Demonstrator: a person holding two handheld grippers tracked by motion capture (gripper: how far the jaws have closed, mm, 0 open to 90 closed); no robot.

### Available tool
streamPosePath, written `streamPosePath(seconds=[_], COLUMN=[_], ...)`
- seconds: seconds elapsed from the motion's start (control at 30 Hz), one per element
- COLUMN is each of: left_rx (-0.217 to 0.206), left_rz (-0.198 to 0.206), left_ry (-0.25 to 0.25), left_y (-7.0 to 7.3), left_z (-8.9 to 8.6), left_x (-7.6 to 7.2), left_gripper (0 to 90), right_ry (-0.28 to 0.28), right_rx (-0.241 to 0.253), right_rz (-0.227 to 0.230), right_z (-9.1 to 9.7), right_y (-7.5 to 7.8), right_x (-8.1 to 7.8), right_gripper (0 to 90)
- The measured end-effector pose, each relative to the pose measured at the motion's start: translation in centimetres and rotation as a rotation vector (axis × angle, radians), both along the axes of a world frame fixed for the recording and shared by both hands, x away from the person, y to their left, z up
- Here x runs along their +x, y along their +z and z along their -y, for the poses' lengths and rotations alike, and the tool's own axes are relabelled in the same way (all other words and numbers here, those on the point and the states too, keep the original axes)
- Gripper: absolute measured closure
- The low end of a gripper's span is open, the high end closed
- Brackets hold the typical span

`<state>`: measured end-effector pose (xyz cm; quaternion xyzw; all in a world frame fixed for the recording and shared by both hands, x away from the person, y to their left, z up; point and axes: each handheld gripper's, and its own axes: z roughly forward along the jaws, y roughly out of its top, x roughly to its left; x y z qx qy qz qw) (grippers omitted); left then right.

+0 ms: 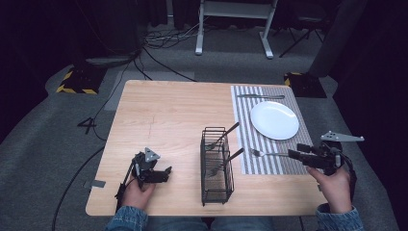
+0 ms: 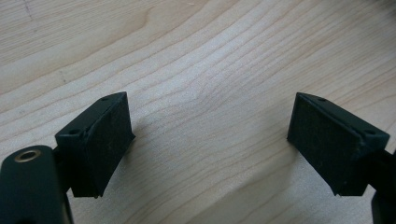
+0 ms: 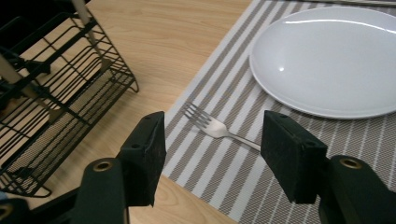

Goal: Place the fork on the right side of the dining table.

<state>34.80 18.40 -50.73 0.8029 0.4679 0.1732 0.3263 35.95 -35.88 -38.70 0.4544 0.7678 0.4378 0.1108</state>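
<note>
A pale wood table (image 1: 163,115) stands on grey carpet in a dark room, cables trailing across the floor beyond it and a white desk frame (image 1: 235,24) at the back. On the table's right side lies one striped mat (image 1: 243,120). On it I count one white plate (image 1: 274,120), one knife (image 1: 260,96) along the far edge, and one fork (image 3: 212,125) lying flat near the plate, tines toward the rack. One black wire rack (image 1: 216,166) stands mid-table with three utensils leaning in it. The right gripper (image 3: 212,156) hovers above the fork, jaws wide apart, nothing between the pads. The left gripper (image 2: 210,144) sits low over bare wood, jaws wide apart too, empty.
</note>
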Motion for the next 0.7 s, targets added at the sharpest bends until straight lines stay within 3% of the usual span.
streamPosePath(seconds=[0.17,0.23,0.33,0.57,0.7], left_rx=[-0.002,-0.001,-0.002,-0.002,-0.002], left_rz=[0.0,-0.001,0.0,0.0,0.0], left_ry=[0.002,0.0,0.001,0.002,0.002], left_y=[0.0,0.0,0.0,0.0,0.0], left_z=[0.0,0.0,0.0,0.0,0.0], left_x=[0.0,0.0,0.0,0.0,0.0], left_gripper=[13.9,13.9,13.9,13.9,13.9], right_ry=[0.064,0.138,0.172,0.181,0.176], right_rx=[0.0,0.045,0.032,-0.007,-0.039], right_rz=[0.011,0.0,-0.001,0.002,0.013], right_z=[-1.5,-2.8,-3.8,-5.2,-6.0], right_y=[0.1,-0.1,-0.3,-1.7,-3.4], right_x=[-1.0,-1.6,-2.1,-2.5,-2.7], right_gripper=[39.6,38.9,38.5,38.4,38.3])
